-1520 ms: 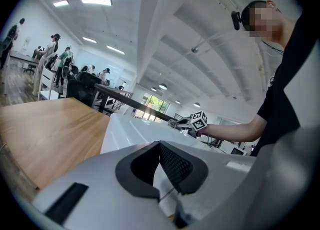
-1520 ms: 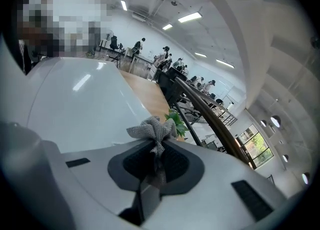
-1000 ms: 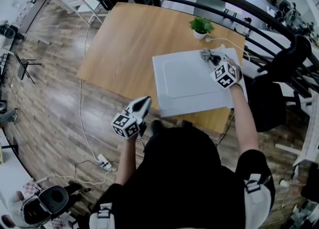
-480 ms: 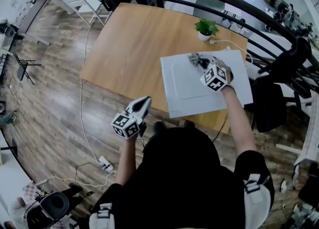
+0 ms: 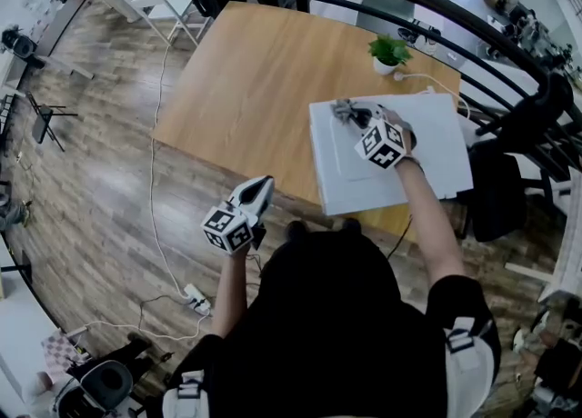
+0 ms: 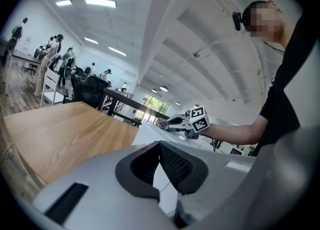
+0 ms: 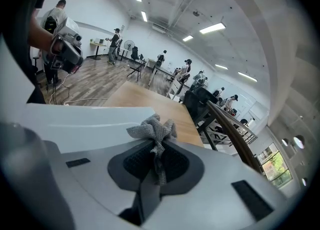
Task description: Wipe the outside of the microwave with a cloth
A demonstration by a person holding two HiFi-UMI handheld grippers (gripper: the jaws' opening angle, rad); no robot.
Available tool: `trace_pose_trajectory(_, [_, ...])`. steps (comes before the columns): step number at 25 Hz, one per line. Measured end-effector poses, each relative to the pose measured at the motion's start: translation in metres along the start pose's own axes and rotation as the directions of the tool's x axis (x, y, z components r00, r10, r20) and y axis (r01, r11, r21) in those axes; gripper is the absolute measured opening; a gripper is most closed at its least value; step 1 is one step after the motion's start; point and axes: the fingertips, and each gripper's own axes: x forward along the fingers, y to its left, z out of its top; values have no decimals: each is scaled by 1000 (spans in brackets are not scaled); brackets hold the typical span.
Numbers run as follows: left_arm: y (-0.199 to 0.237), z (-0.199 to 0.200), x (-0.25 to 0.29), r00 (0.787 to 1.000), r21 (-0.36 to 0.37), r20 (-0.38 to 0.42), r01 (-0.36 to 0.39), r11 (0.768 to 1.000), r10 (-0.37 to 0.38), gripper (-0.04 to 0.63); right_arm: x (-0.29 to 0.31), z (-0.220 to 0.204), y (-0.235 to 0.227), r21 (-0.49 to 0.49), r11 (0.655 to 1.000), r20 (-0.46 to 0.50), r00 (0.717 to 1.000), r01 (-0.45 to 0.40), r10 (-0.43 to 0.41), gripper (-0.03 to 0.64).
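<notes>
The white microwave point(image 5: 409, 166) stands at the wooden table's near right part, and I see its flat top from above. My right gripper point(image 5: 357, 118) lies over the top's far left corner, shut on a crumpled grey cloth point(image 5: 343, 110) that rests on the surface. In the right gripper view the cloth point(image 7: 152, 129) bunches out from between the jaws of the right gripper point(image 7: 157, 148) onto the microwave point(image 7: 75, 124). My left gripper point(image 5: 258, 194) hangs shut and holding nothing off the table's near edge, left of the microwave. From the left gripper view I see the cloth point(image 6: 161, 122) far ahead.
A small potted plant point(image 5: 389, 51) stands on the table point(image 5: 245, 71) behind the microwave, with a white cable beside it. A dark railing runs along the far side. A black chair point(image 5: 496, 184) is at the right. A power strip point(image 5: 194, 298) lies on the floor.
My right gripper has dragged the cloth leftward across the microwave's top, from the far right toward the far left corner. The left gripper has stayed where it was.
</notes>
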Motion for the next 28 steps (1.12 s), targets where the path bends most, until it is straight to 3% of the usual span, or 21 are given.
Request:
trace_pose_trajectory(14, [23,4,-25,1000,12,-18,22,1000,-22,3,20,41,26,15,1000,0,1000,1,-1,28])
trace_pose_trajectory(19, [32,3,-37,999,22,-26,26,999,-26,3,26,52,34,-107,993,-38,998,54,-58,26])
trace_pose_trajectory(28, [44,0,-48,999,13,-33,38,999,-37,3,31,54,33,-29,997,-41,997,70,-71,29])
